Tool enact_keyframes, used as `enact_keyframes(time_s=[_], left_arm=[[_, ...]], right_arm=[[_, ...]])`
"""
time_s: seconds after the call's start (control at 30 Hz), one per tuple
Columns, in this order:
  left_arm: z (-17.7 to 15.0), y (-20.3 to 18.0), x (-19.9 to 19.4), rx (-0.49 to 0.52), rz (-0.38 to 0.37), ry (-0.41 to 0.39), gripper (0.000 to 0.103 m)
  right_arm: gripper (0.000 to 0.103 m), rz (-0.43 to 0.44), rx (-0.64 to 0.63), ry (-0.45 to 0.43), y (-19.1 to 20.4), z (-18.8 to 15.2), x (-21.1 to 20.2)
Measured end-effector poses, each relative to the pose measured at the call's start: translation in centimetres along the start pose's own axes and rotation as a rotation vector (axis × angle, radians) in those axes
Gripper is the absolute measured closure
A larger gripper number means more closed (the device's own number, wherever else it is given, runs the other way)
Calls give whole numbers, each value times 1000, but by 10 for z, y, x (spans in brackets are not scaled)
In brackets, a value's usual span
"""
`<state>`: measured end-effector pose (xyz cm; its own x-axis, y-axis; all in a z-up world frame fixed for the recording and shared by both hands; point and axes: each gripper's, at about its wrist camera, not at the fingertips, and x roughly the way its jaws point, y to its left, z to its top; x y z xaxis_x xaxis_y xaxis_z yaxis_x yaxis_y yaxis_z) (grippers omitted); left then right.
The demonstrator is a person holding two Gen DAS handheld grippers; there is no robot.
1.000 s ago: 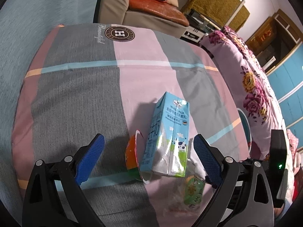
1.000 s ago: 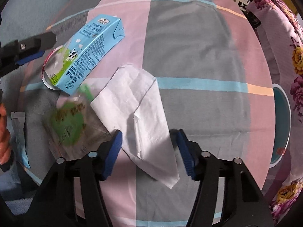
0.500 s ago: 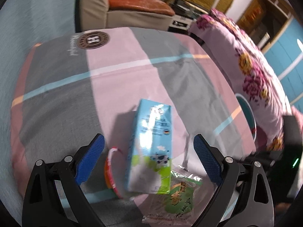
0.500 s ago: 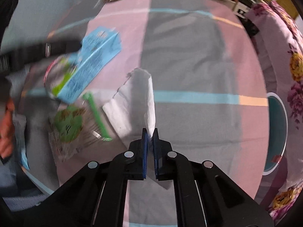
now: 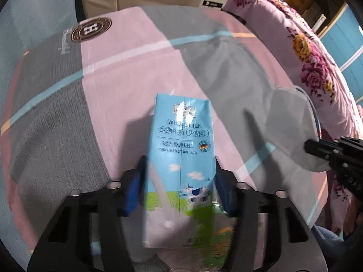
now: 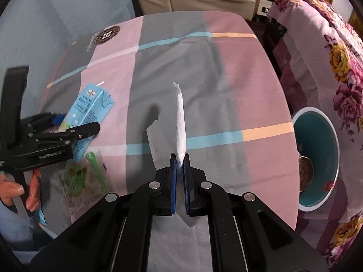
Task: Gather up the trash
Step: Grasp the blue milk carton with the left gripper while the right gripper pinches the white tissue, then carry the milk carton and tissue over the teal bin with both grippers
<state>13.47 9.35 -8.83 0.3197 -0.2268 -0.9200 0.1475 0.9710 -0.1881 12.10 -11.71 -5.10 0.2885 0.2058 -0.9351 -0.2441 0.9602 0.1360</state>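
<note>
I count one light-blue milk carton [image 5: 181, 158], my left gripper [image 5: 179, 188] just closing its pads against it. My right gripper [image 6: 179, 172] clamps one white paper tissue [image 6: 180, 122]; one clear green-printed snack wrapper [image 6: 82, 176] lies alongside.

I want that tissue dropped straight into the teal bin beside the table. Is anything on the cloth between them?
Nothing visible. The right gripper pinches the tissue in shut jaws. Between it and the teal bin lies only bare tablecloth. The milk carton lies on the other side.
</note>
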Motion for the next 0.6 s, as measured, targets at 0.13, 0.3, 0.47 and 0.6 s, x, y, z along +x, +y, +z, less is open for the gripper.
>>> enact_keyframes(time_s=[0.13, 0.3, 0.47, 0.6], left_arm=[[5, -3, -13, -21, 8, -41, 49], [16, -17, -31, -22, 4, -88, 49], [26, -46, -39, 14, -8, -105, 49], [33, -72, -38, 47, -15, -103, 49]], right_arm=[[97, 7, 27, -12, -13, 2, -2], [97, 18, 62, -39, -31, 2, -9], [97, 29, 107, -79, -54, 1, -21], [97, 31, 144, -104, -71, -4, -30]])
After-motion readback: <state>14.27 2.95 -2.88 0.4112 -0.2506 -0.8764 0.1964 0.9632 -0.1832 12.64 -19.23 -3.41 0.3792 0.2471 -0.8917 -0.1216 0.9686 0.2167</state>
